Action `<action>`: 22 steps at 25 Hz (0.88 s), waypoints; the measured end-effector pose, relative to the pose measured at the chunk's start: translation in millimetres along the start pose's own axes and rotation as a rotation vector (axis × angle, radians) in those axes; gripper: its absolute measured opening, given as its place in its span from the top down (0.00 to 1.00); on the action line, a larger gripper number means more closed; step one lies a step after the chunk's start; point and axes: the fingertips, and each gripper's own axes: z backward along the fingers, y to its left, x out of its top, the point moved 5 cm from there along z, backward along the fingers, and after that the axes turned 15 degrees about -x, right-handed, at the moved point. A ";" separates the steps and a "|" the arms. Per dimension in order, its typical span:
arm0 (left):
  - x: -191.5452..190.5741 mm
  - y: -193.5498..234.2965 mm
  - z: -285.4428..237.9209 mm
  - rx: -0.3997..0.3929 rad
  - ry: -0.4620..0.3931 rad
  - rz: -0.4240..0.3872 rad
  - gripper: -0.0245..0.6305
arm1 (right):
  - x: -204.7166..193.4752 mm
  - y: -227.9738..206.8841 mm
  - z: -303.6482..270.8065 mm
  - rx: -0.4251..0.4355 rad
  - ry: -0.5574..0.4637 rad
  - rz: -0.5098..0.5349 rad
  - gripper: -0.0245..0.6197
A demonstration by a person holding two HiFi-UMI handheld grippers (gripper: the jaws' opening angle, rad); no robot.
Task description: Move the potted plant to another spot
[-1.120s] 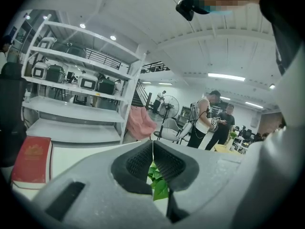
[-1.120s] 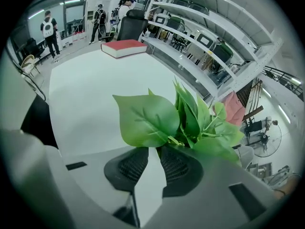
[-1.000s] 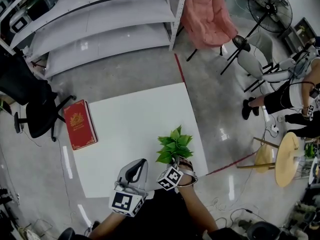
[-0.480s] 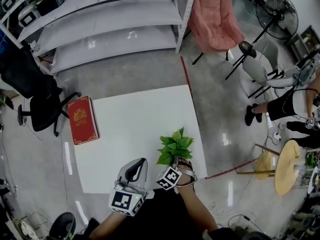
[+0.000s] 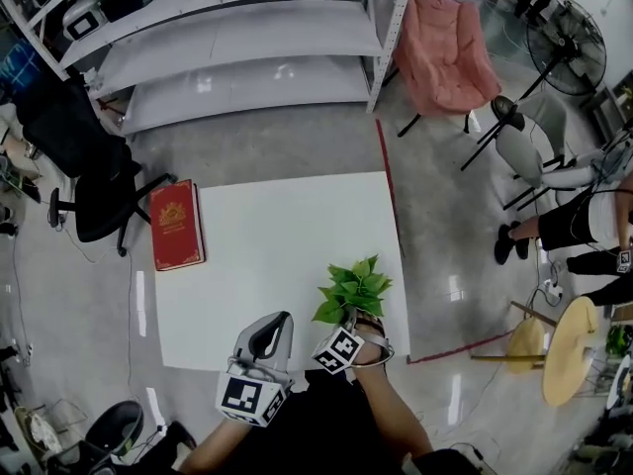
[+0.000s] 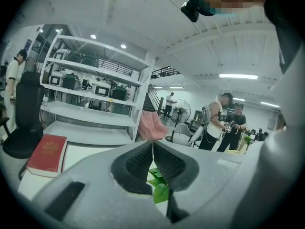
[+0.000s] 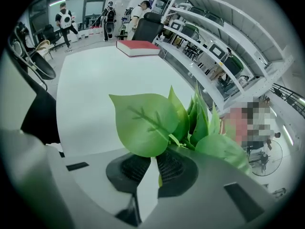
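The potted plant [image 5: 353, 287] has bright green leaves and sits at the front right of the white table [image 5: 267, 255]. My right gripper [image 5: 352, 321] is right behind it, its jaws shut on the plant's base under the leaves. In the right gripper view the leaves [image 7: 162, 123] spread just over the right gripper [image 7: 153, 159], and the pot itself is mostly hidden. My left gripper [image 5: 277, 323] hovers beside it at the table's front edge, shut and holding nothing. In the left gripper view a few leaves [image 6: 158, 185] show below the left gripper [image 6: 153, 144].
A red book [image 5: 177, 225] lies at the table's left edge. Behind the table stand white shelves [image 5: 247, 47], a black office chair [image 5: 84, 176] and a pink chair [image 5: 450, 52]. A person [image 5: 584, 216] and a round wooden stool [image 5: 564, 349] are on the right.
The head view has swung a little, so table and book sit further right in the frame. Both grippers and the plant keep their places at the table's front.
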 end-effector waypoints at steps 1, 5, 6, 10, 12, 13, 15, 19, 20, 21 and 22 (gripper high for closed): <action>0.1 -1.6 2.5 0.012 -0.003 0.002 0.93 | 1.8 -0.9 2.7 0.005 -0.013 0.006 0.90; -1.5 -3.1 12.9 0.052 -0.019 0.009 0.93 | 8.0 -1.3 6.3 0.010 -0.052 0.037 0.90; -2.2 -2.3 15.7 0.059 -0.023 0.010 0.93 | 9.2 -0.3 6.0 0.012 -0.057 0.047 0.90; -1.7 5.0 26.7 0.071 -0.036 0.013 0.93 | 14.3 2.8 9.7 0.022 -0.059 0.066 0.90; 3.2 12.3 29.8 0.069 -0.048 0.009 0.93 | 19.5 -0.5 10.9 0.013 -0.057 0.066 0.90; 5.5 16.1 31.7 0.065 -0.053 0.008 0.93 | 22.4 -1.6 11.8 0.009 -0.055 0.064 0.90; 9.3 23.1 36.7 0.058 -0.060 0.007 0.93 | 27.6 -1.5 14.6 0.004 -0.050 0.059 0.90; 18.7 37.3 46.6 0.050 -0.070 -0.004 0.93 | 43.2 -2.5 22.7 -0.010 -0.056 0.054 0.90; 20.4 40.3 48.9 0.049 -0.074 -0.005 0.93 | 47.5 -3.1 25.0 -0.014 -0.060 0.055 0.90; 21.6 43.0 51.0 0.047 -0.077 -0.006 0.93 | 51.2 -3.1 26.8 -0.018 -0.063 0.055 0.90; 22.4 45.6 53.1 0.045 -0.079 -0.007 0.93 | 54.6 -2.8 28.0 -0.022 -0.065 0.056 0.90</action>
